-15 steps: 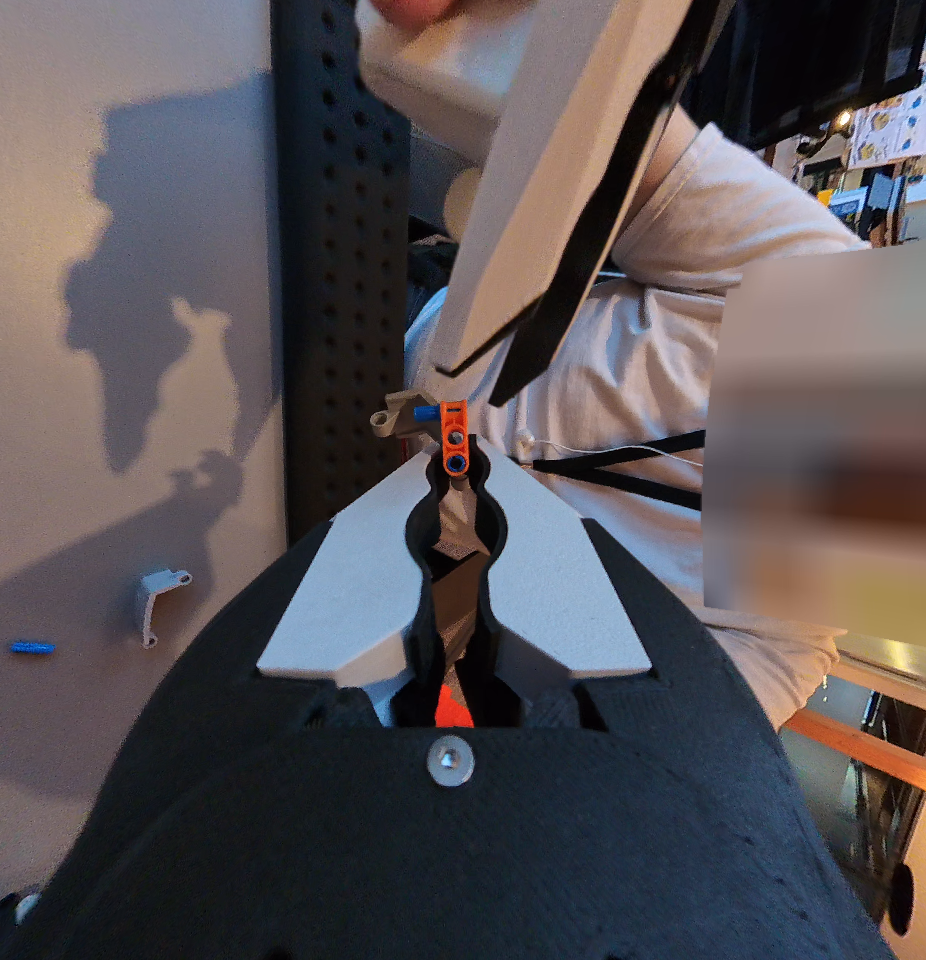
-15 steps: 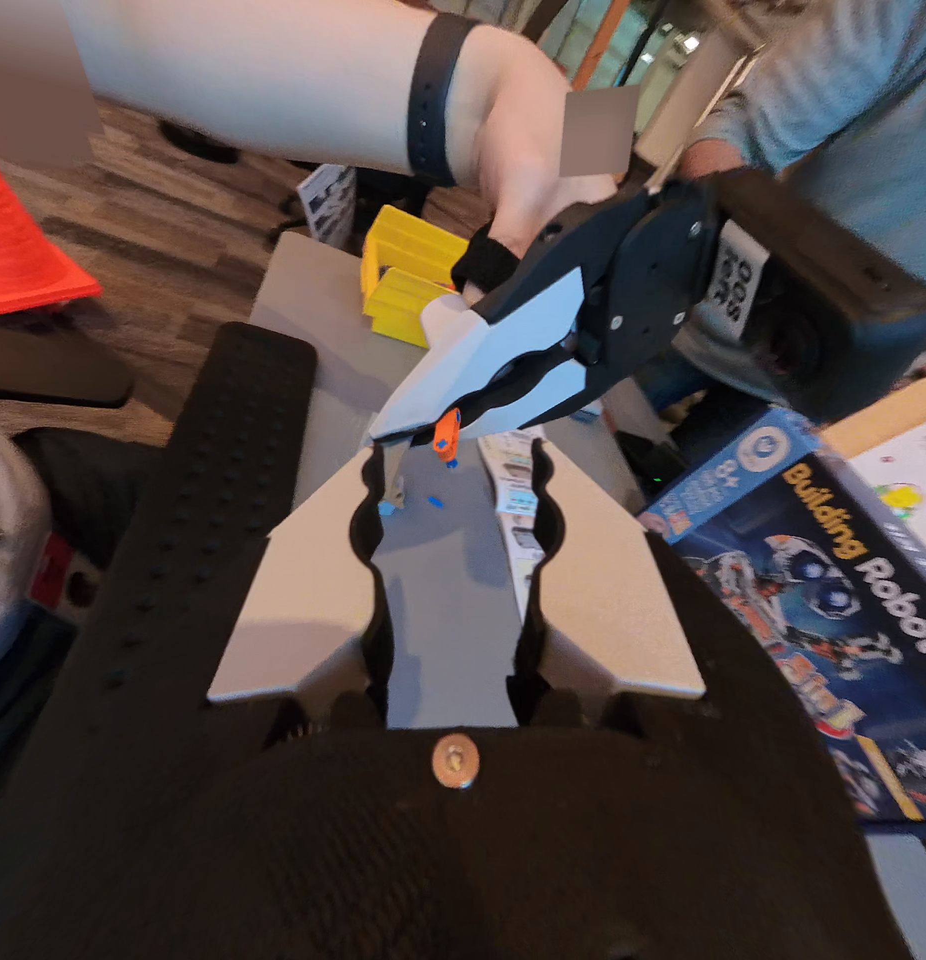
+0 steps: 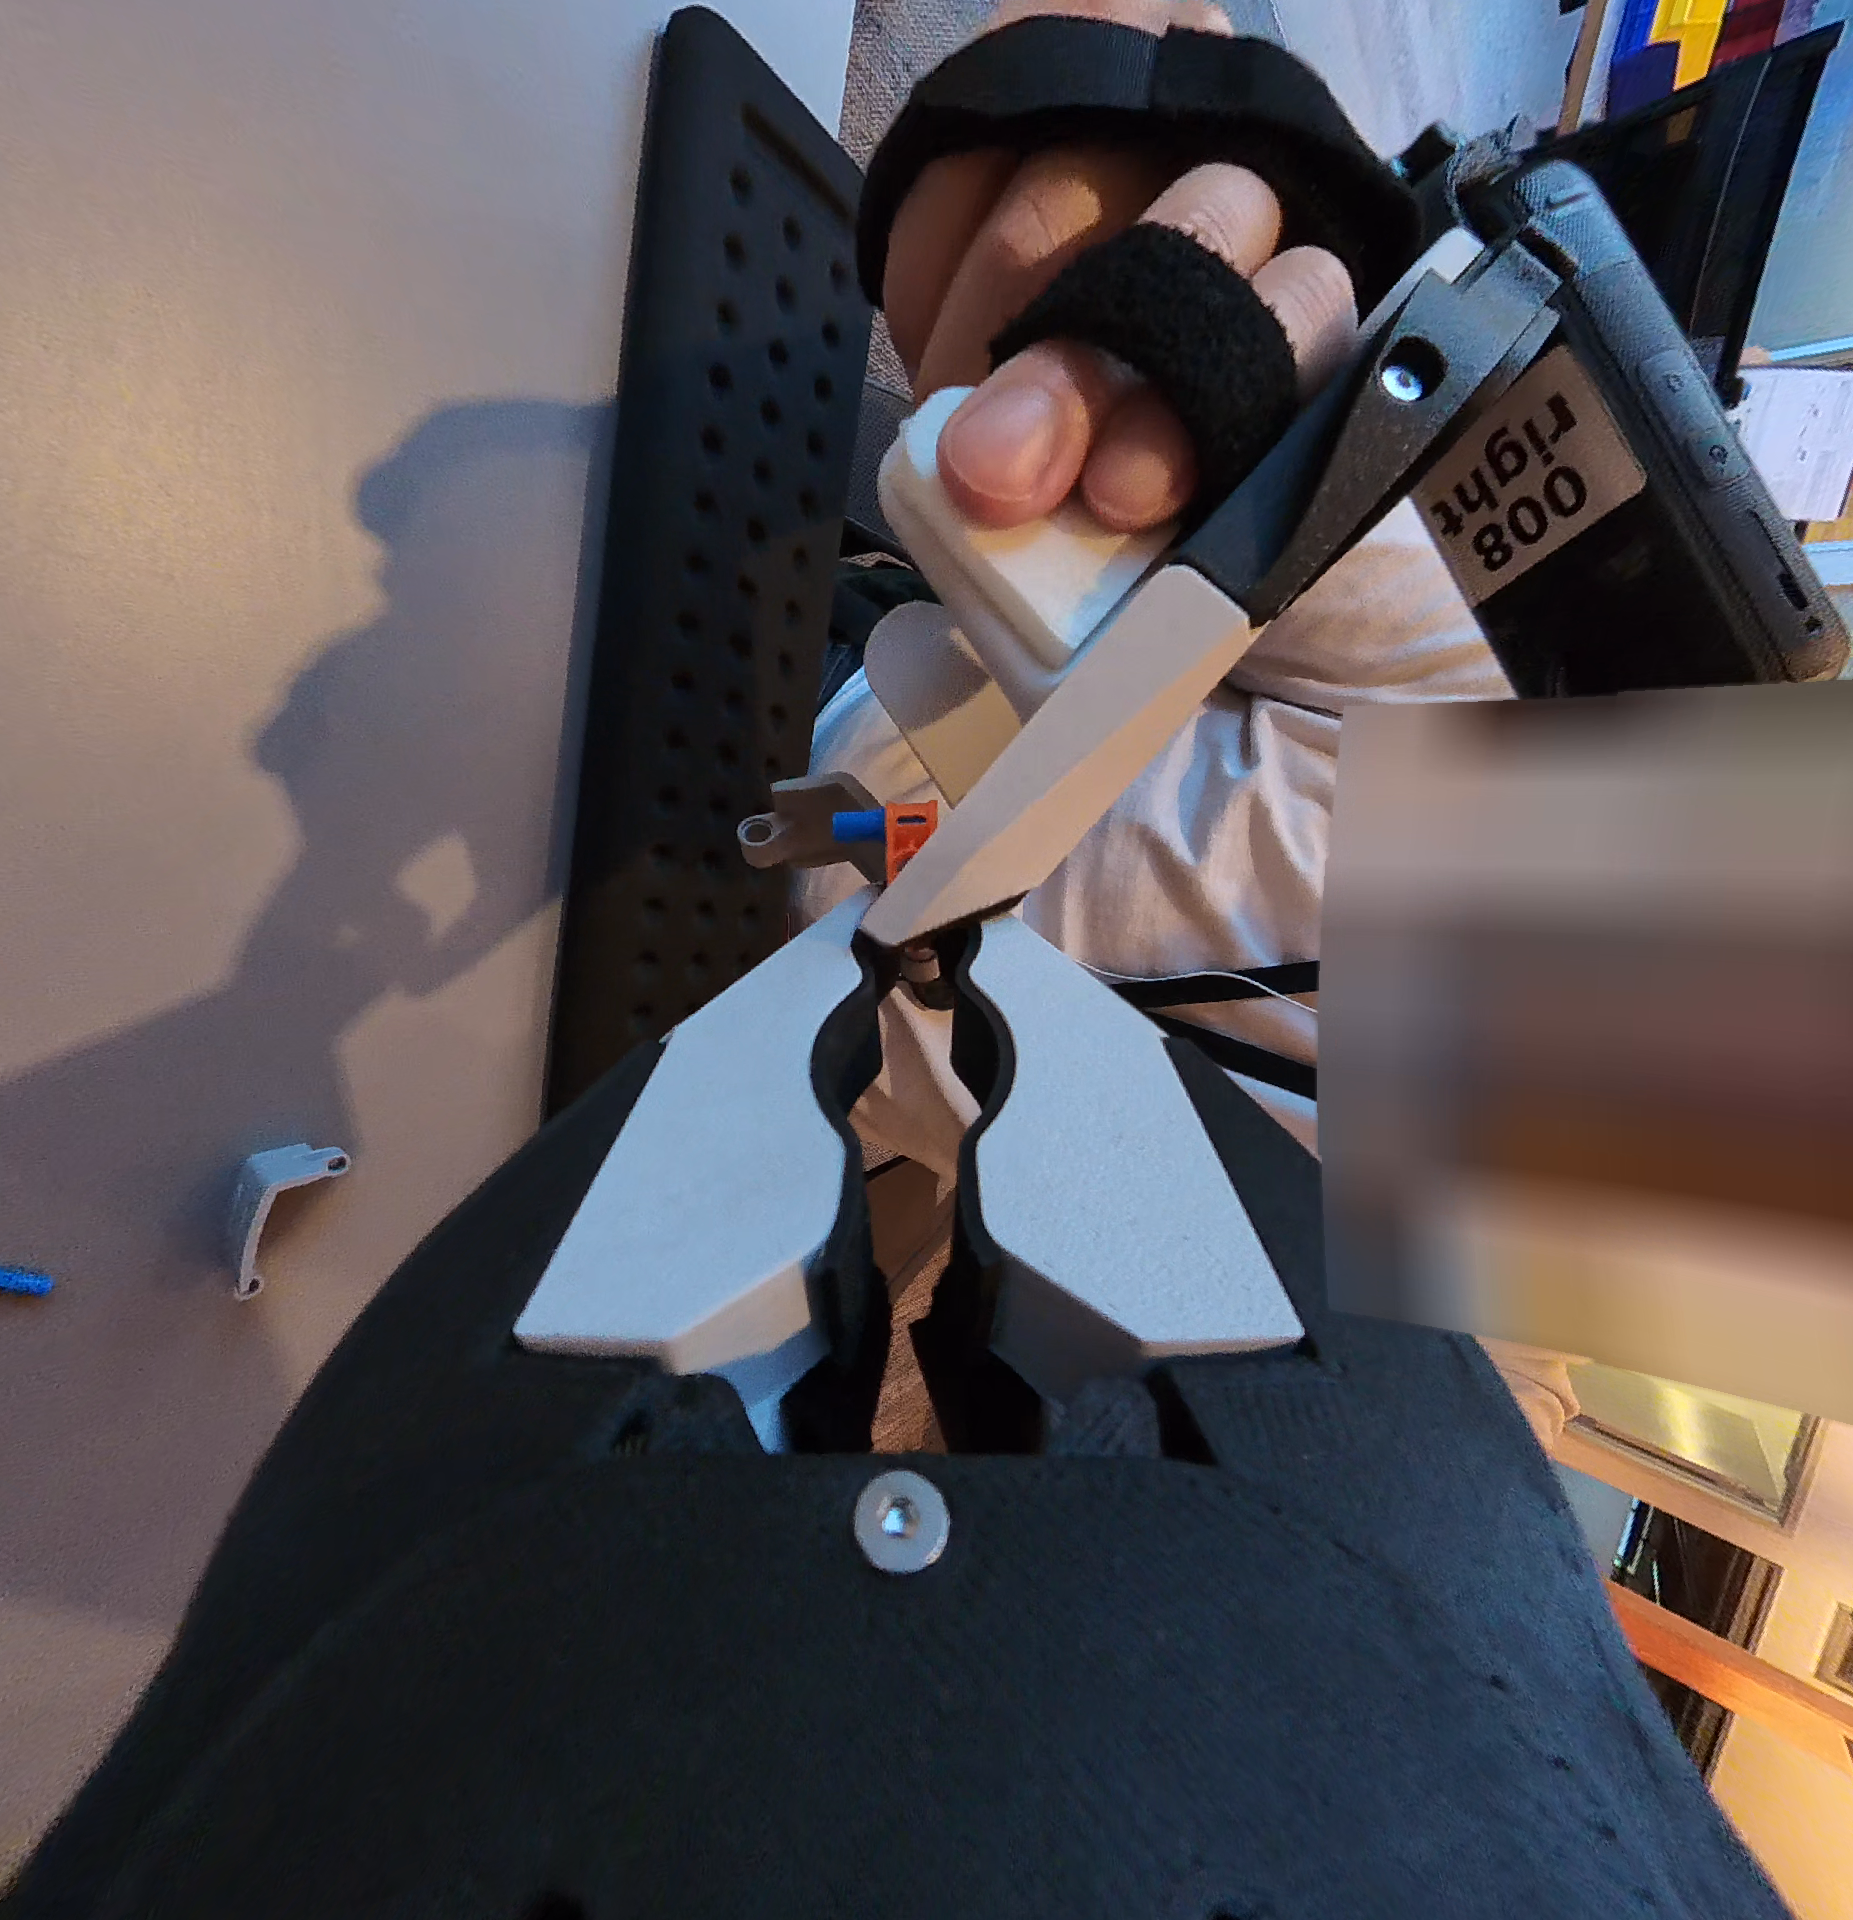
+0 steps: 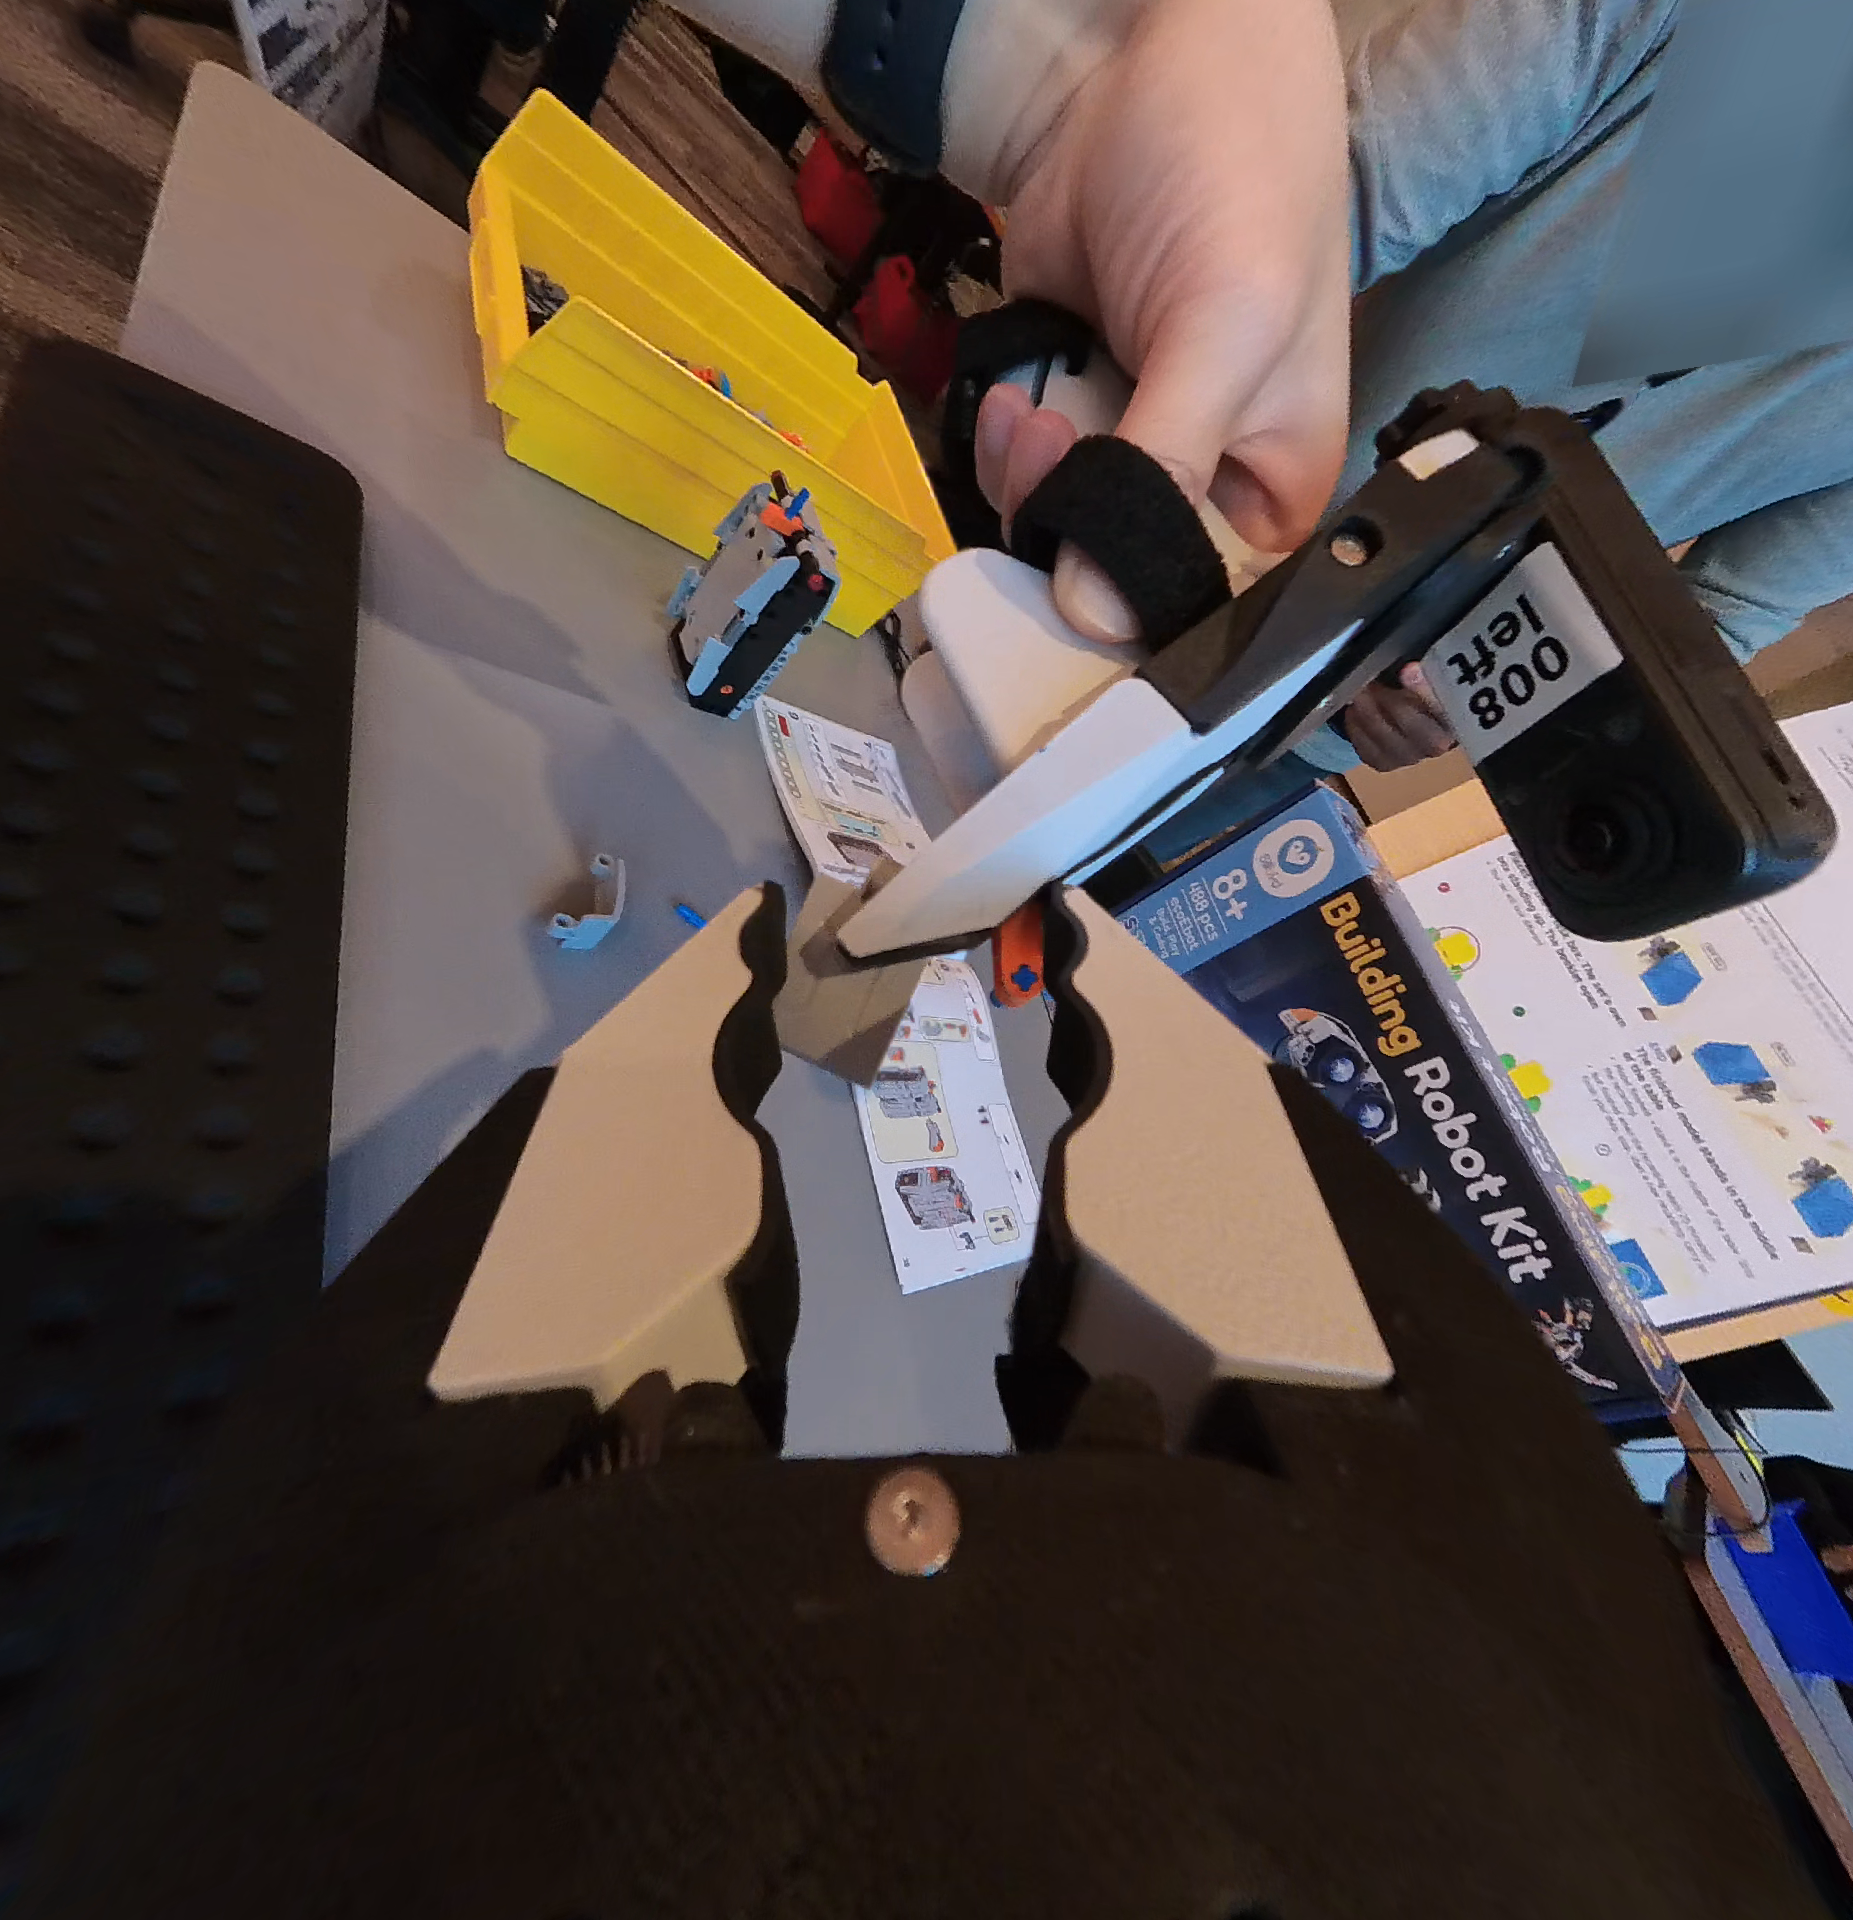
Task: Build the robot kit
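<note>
Jaws: L gripper (image 3: pixel 920 930) narrowly parted, grip unclear | R gripper (image 4: pixel 917 914) wide apart, flanking angular grey/orange plastic assy (image 4: pixel 839 1023)

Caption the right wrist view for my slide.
Open right gripper flanks the left gripper, which pinches a grey-and-orange assembly above the table.

L gripper (image 3: pixel 924 928) fingers pinched close; R gripper (image 4: pixel 914 900) fingers spread, tips crossing.

yellow bins (image 4: pixel 683 416) at the back of the grey table (image 4: pixel 465 727), half-built grey and black model (image 4: pixel 756 603) just in front, instruction leaflet (image 4: pixel 901 1039), dark blue kit box (image 4: pixel 1421 1060), loose grey bracket (image 4: pixel 589 904), tiny blue pin (image 4: pixel 690 915), black perforated panel (image 3: pixel 724 520)
</note>
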A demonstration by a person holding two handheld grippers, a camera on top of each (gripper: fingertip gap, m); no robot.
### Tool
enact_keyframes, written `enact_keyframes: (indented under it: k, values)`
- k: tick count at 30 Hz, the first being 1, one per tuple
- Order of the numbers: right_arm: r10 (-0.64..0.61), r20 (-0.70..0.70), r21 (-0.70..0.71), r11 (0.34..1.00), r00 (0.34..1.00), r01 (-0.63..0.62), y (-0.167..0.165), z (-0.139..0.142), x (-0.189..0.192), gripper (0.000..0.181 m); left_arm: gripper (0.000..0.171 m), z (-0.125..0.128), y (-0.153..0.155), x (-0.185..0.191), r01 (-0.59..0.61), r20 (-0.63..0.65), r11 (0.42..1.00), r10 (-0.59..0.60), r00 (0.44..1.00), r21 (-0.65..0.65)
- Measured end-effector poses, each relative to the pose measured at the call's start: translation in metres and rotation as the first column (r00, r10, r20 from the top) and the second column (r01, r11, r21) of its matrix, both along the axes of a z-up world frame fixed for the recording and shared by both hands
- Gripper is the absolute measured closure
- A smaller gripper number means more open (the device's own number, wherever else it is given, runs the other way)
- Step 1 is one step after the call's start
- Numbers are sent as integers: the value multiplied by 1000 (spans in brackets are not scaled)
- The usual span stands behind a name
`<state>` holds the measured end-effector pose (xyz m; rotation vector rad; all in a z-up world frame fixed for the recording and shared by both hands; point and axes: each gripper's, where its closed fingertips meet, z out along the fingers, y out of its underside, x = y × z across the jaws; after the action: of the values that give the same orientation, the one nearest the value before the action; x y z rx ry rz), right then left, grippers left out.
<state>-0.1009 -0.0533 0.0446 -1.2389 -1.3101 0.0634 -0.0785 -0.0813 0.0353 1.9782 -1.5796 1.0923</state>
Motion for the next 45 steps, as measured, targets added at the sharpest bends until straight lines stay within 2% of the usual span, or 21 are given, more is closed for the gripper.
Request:
enact_keyframes:
  k: [11, 20, 27, 35, 41, 45]
  values:
    - [0, -119, -27, 1000, 993, -3, 2, 3, 5, 137, 167, 4, 3, 4, -60, -13, 998, 60, 998, -35]
    - [-16, -188, -11, 1000, 982, 14, -2, 22, 14, 142, 167, 20, -1, 10, -50, -4, 999, 51, 999, 16]
    - [-18, -195, -29, 999, 981, 12, 3, 15, 23, 142, 167, 14, 4, 20, -95, -20, 995, 95, 995, -5]
    - [13, -297, -35, 999, 955, -25, 2, 9, 49, 145, 165, 7, 3, 47, -122, 55, 991, 125, 991, -58]
    - [22, -164, 30, 999, 986, -17, -1, -9, 56, 144, 165, -9, -1, 53, -96, 184, 995, 97, 978, -9]
    - [53, -70, 69, 996, 996, -48, -8, -17, 52, 143, 166, -17, -6, 49, -63, 215, 998, 61, 975, 4]
